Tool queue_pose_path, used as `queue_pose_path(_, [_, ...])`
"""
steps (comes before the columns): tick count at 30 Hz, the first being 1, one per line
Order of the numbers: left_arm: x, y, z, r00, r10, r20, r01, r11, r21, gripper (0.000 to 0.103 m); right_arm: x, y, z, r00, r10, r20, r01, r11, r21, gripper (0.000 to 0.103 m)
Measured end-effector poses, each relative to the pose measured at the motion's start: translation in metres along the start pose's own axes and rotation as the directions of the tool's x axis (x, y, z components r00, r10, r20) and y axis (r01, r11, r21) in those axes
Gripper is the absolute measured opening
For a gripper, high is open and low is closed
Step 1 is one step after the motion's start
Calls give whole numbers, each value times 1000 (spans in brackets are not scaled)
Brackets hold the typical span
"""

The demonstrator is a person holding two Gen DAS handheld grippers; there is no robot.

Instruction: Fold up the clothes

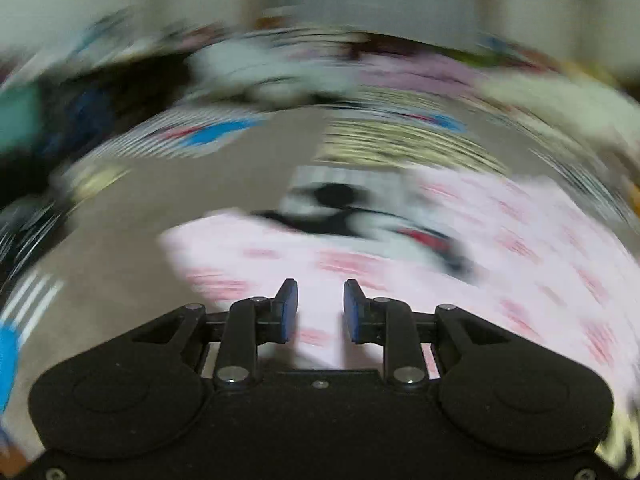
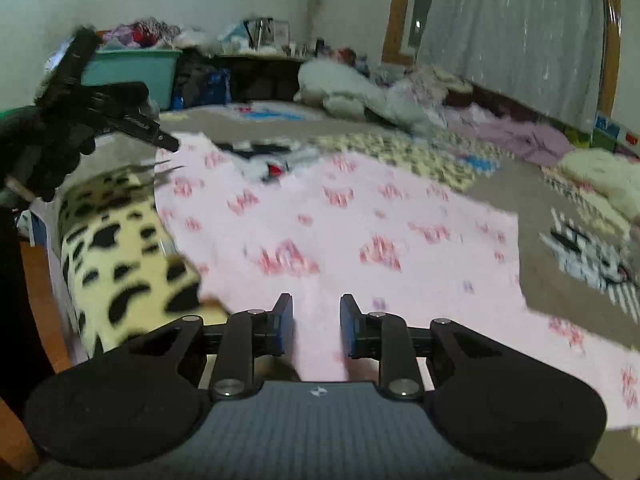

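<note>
A pale pink garment [image 2: 340, 232] with small red prints is spread across the bed. My right gripper [image 2: 316, 320] sits at its near edge, jaws narrowed on a strip of the pink cloth that runs up between the pads. In the left wrist view, which is heavily motion-blurred, the pink garment [image 1: 500, 240] likewise passes between the pads of my left gripper [image 1: 321, 308]. From the right wrist view, the left gripper [image 2: 170, 145] is held by a dark-gloved hand [image 2: 36, 148] at the garment's far left corner.
The bed has a brown cover [image 2: 520, 188] with cartoon prints. A cream blanket with black spots [image 2: 116, 248] lies at its left edge. Behind are a teal bin [image 2: 132, 68], white plush or bedding [image 2: 352, 92], purple clothes [image 2: 520, 136] and a curtained window [image 2: 512, 32].
</note>
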State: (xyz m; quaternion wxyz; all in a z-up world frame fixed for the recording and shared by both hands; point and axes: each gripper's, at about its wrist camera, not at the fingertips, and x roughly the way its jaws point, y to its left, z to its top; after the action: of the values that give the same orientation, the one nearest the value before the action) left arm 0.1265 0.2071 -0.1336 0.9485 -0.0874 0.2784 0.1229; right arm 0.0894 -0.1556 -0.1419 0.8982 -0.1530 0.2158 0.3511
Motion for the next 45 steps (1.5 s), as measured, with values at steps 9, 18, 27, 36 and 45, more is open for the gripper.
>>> queue_pose_path(9, [43, 92, 18, 997, -47, -67, 20, 932, -363, 23, 53, 109, 58, 990, 142, -20, -140, 928, -347, 28])
queue_pose_path(18, [77, 114, 33, 992, -121, -39, 90, 882, -463, 22, 104, 160, 77, 993, 58, -99, -99, 873, -477, 28])
queue_pose_path(27, [67, 120, 36, 998, -64, -15, 51, 898, -437, 4, 105, 155, 75, 982, 146, -121, -181, 911, -371, 3])
queue_pose_path(36, [45, 121, 41, 994, 108, 15, -98, 943, -318, 19, 91, 143, 90, 975, 195, -104, -216, 938, -270, 10])
queue_pose_path(45, [65, 75, 28, 992, -76, -103, 62, 990, -128, 21, 183, 37, 101, 941, 315, -125, -217, 845, 489, 17])
